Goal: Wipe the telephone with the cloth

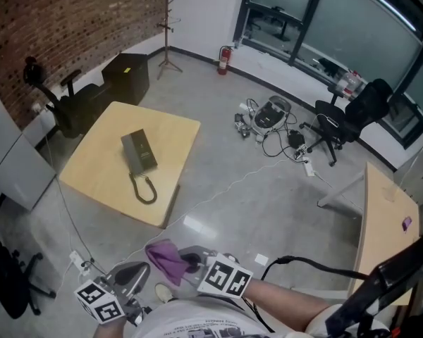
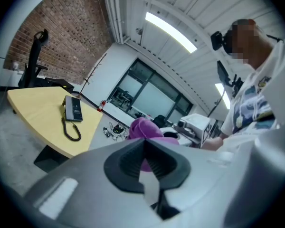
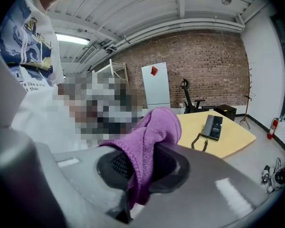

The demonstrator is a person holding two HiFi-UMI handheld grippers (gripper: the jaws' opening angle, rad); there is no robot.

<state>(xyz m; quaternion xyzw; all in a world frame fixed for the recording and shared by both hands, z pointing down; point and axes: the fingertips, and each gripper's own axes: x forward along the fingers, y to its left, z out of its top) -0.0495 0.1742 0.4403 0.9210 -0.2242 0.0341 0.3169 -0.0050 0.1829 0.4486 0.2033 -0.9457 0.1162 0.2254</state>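
1. Head view: the telephone (image 1: 139,152) lies mid-way across the yellow table (image 1: 99,182), long axis running away from the person, cord looped at its near end.
2. Both grippers hang well short of the table's near edge, roughly equally far off.
3. Right gripper (image 3: 142,163) pinches the purple cloth (image 3: 154,127); left gripper (image 2: 145,163) is pressed together, empty.
4. Count: one telephone, one cloth.

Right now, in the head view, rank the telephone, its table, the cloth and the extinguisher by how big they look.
1. table
2. telephone and cloth: they look alike, and the cloth is nearer the camera, so I won't rank them.
3. extinguisher
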